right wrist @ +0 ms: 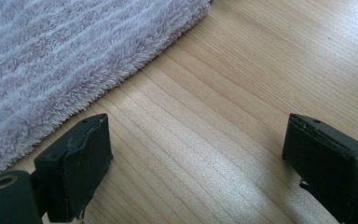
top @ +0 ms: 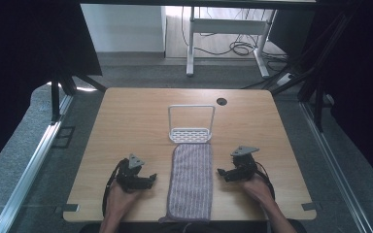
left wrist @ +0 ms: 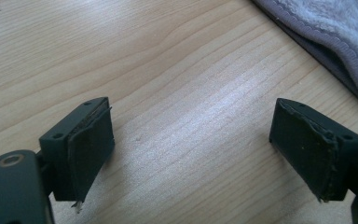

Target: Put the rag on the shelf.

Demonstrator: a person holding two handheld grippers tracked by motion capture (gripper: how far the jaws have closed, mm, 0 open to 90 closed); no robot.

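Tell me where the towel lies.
In the high view the towel lies flat at the table's near middle, between both grippers, just before the white rack.

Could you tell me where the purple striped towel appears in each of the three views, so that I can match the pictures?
High view: the towel lies lengthwise at bottom centre, between the left gripper and the right gripper, just before the white rack.
Left gripper view: its hemmed edge fills the top right corner.
Right gripper view: its striped pile covers the upper left.
Shared landmark: the light wooden table, its grain running under the open jaws.
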